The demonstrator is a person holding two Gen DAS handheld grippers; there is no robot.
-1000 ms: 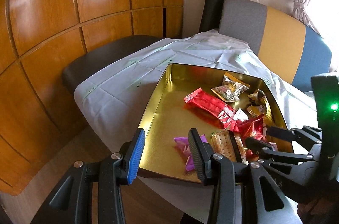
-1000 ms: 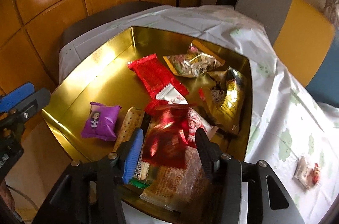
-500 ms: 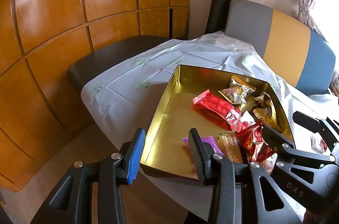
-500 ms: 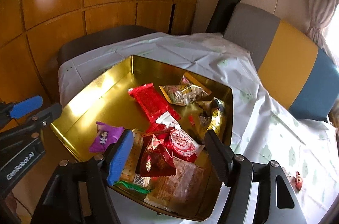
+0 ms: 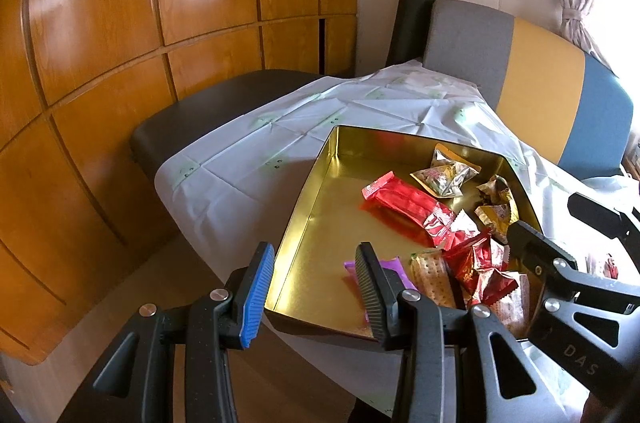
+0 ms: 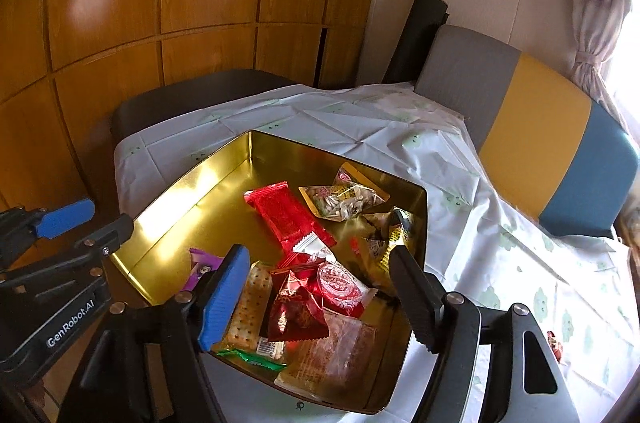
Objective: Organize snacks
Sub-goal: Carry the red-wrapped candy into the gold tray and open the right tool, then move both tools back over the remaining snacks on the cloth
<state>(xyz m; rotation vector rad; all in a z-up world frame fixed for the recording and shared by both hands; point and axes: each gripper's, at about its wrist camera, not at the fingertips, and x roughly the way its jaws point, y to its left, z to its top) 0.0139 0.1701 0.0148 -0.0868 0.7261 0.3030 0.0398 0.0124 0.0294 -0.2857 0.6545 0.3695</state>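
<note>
A: What does the table look like?

B: A pale tablecloth [image 6: 472, 223] with faint green cloud prints and sharp fold creases covers it; a gold tin tray [image 6: 192, 191] sits on the near end, its near edge toward the cameras; the inner walls shine where window light hits them.

A: And the room around it?

B: Glossy orange-brown wood panelling [image 5: 200, 3] fills the left and back; a dark cushioned seat [image 5: 208, 115] stands at the table's far left corner; a bench back in grey, yellow and blue [image 6: 532, 127] runs along the right; a black roll [image 6: 420, 35] leans in the corner beside it, and a curtain [image 6: 592, 23] hangs by a bright window.

A: Where are the snacks?

B: Mostly in the tray; a long red packet [image 6: 288, 215] lies mid-tray, a clear seed pouch [image 6: 344, 199] beyond it, gold wrappers [image 6: 388, 239] to the right, a purple packet [image 5: 394, 269] and crackers [image 6: 252, 303] at the near side, and a shiny red pouch [image 6: 296, 311] on the near pile; one small sweet [image 6: 556, 343], perhaps red and white, lies out on the cloth at the right.

A: The grippers?

B: The right gripper [image 6: 316, 299] hangs over the near pile, jaws opening wide, pads clear of every wrapper; the left gripper [image 5: 312, 287] straddles the tray's near-left corner, jaws part-open, gripping nothing.
</note>
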